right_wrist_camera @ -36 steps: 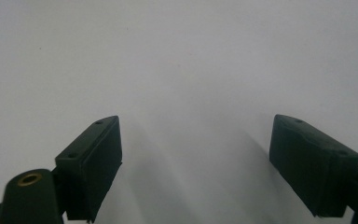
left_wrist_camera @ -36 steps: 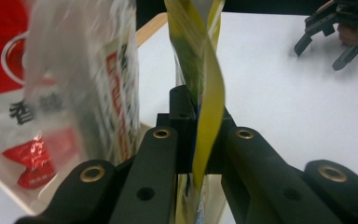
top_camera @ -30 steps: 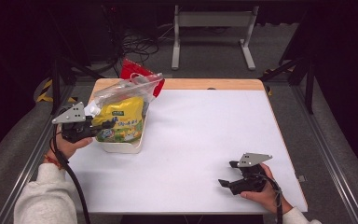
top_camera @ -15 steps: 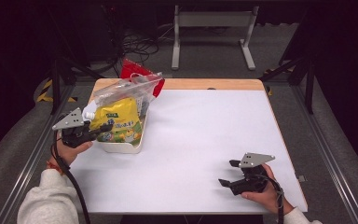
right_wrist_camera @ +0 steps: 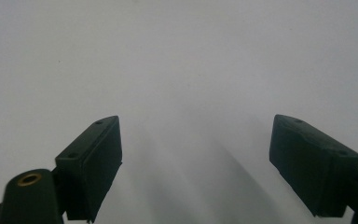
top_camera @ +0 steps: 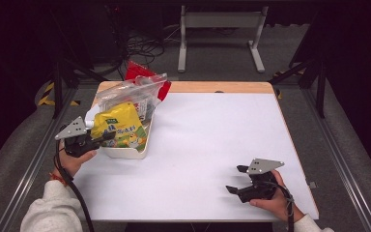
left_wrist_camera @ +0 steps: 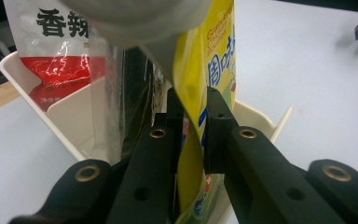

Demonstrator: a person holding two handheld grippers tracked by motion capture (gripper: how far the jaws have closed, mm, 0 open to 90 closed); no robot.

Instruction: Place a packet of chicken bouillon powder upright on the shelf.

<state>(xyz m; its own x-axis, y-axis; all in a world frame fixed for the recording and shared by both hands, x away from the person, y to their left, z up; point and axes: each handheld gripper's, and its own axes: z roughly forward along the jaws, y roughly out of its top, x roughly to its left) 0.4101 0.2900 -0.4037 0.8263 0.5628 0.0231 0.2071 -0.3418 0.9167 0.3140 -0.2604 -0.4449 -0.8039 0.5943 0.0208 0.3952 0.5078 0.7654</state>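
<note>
I've got the left gripper pinched tight on the lower edge of the yellow pouch, which stands in the cream tray at the table's left, leaning against the clear bag. Risk 1: that thin film could slide out from between the pads if I pull. Risk 2: the pouch may drag the clear bag or tip the light tray along. My right gripper rests on the white table, jaws wide, holding nothing.
</note>
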